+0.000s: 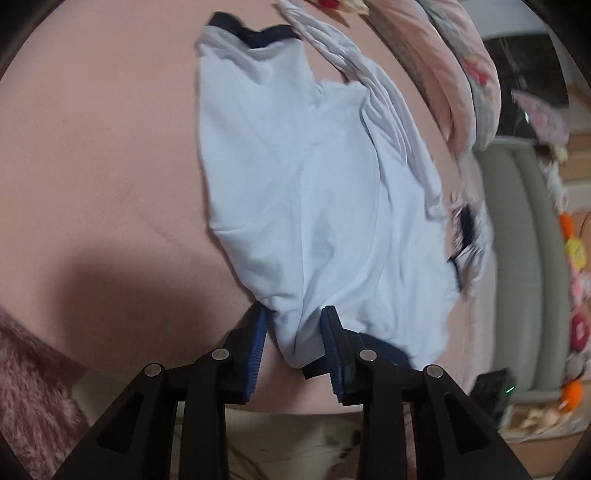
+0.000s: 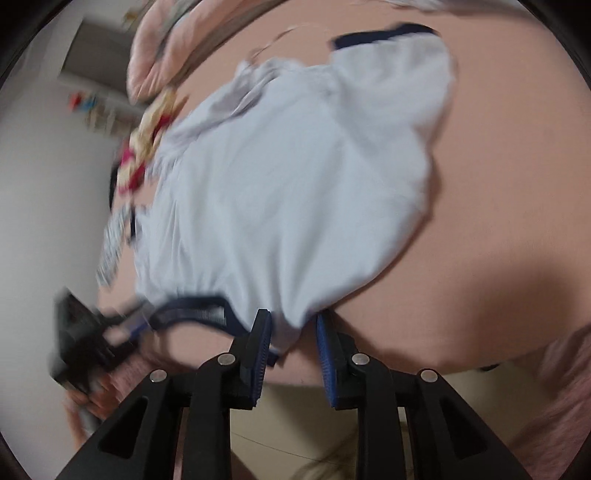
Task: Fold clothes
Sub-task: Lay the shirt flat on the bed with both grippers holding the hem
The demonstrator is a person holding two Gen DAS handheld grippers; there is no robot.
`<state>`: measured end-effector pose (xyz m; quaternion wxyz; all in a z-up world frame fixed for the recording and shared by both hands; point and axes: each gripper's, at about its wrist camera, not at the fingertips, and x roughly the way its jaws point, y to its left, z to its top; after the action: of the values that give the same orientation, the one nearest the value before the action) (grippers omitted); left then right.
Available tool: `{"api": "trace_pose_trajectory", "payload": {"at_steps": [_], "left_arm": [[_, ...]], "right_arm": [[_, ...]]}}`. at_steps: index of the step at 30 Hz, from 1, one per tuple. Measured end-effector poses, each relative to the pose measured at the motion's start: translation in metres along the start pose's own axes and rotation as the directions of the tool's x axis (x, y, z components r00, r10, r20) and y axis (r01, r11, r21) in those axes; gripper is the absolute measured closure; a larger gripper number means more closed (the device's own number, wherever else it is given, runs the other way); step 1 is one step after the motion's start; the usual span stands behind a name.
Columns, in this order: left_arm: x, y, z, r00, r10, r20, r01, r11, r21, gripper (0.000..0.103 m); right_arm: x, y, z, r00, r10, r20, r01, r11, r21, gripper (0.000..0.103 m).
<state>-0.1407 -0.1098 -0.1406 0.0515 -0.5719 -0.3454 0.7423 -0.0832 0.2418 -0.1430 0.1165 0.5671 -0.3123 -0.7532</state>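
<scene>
- Pink bedsheet (image 1: pixel 92 155) is doing the job of a folding table, with a rumpled quilt (image 1: pixel 476 74) bunching up along its far side and a grey padded bed edge (image 1: pixel 517 258) beyond that.
- Left gripper (image 1: pixel 295 334) is standing part open: the blue pads (image 1: pixel 256 354) are sitting either side of a hanging fold of the pale blue shirt (image 1: pixel 303 177), and I'm not seeing them pressing on it.
- Right gripper (image 2: pixel 291 332) is looking the same, jaws apart with a corner of the shirt drooping between them, right beside the navy collar (image 2: pixel 195 306). That view is blurring a lot, so contact is hard to call.
- Shirt itself is lying spread on the sheet, the navy-trimmed sleeve (image 1: pixel 251 35) pointing away at the far end.
- Risks, as I'm judging it:
  - cloth is snagging on the ribbed pads as they're pulling away, dragging the near edge and wrecking the fold
  - that near edge is looking bunched, so the next fold is likely coming out crooked
  - a second pale garment (image 1: pixel 354 59) is touching the shirt's far side and could be getting scooped up along with it
  - re-gripping only one layer is letting the rest sag
</scene>
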Motion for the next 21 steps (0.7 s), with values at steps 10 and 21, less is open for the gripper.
{"api": "trace_pose_trajectory", "payload": {"at_steps": [10,21], "left_arm": [[-0.012,-0.045,-0.007,0.974,0.226,-0.004,-0.214,0.927,0.307,0.076],[-0.007,-0.038,0.043,0.933,0.340,0.114,-0.359,0.874,0.328,0.081]], "right_arm": [[-0.013,0.060,0.011,0.969,-0.199,0.144,0.237,0.912,-0.334,0.079],[-0.002,0.029,0.029,0.945,-0.308,0.114,0.328,0.879,-0.345,0.079]]}}
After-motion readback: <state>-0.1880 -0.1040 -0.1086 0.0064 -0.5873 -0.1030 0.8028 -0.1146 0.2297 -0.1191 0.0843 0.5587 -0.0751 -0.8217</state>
